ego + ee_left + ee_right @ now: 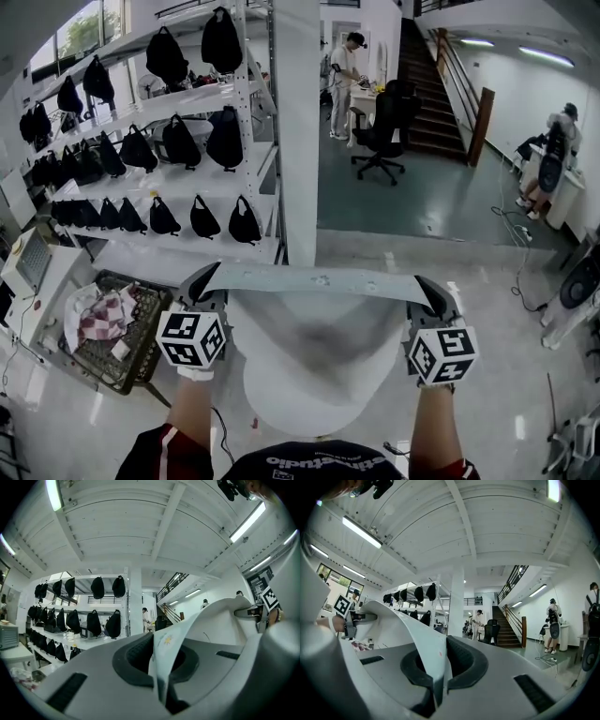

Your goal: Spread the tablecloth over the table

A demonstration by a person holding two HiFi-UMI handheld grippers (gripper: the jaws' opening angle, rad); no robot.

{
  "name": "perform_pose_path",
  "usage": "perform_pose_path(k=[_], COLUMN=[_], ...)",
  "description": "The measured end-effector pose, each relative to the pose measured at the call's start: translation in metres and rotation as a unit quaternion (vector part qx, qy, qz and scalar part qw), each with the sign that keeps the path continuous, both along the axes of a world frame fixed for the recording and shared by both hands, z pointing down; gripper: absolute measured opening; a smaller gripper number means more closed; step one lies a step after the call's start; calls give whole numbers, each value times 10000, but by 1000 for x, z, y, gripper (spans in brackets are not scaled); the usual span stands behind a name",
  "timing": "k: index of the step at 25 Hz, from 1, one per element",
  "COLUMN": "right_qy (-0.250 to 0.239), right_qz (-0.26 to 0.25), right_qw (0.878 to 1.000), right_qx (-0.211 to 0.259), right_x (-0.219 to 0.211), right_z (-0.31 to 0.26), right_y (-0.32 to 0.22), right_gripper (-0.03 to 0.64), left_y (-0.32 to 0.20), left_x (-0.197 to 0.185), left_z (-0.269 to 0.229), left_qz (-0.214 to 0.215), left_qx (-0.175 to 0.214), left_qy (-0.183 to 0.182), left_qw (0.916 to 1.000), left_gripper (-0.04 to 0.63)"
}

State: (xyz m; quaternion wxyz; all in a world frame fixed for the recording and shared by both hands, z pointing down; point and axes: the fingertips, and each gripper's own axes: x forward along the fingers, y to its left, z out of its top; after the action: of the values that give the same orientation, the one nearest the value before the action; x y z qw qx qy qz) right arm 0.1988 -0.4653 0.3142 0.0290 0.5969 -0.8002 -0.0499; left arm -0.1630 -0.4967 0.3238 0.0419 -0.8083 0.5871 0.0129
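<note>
The tablecloth (pixel 319 361) is held up in the air. Its top edge is pulled taut between the left gripper (pixel 200 287) and the right gripper (pixel 433 296), and each corner is pinched between jaws pressed together. Below that edge the thin white fabric, printed with a small flower, sags in a soft curve. Bare pale floor (pixel 487 281) is seen to the right. A white pillar (pixel 298 131) and a shelf rack (pixel 211 183) hung with black bags (pixel 225 141) stand ahead and to the left.
</note>
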Motion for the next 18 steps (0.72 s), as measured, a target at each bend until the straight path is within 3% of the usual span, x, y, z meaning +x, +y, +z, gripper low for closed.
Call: perform_pose_path(k=[10, 18], right_qy=[100, 26], right_qz=[-87, -94], right_qw=[9999, 9999], right_qx=[11, 130], right_x=[22, 30], right_z=[-5, -13], right_y=[-113, -185], right_gripper=[31, 31], left_y=[-108, -177], left_x=[21, 28], left_z=[-5, -26], left_qz=[-199, -397], left_qx=[-72, 155], left_qy=[-67, -33], left_qw=[9998, 9991], left_gripper=[19, 20])
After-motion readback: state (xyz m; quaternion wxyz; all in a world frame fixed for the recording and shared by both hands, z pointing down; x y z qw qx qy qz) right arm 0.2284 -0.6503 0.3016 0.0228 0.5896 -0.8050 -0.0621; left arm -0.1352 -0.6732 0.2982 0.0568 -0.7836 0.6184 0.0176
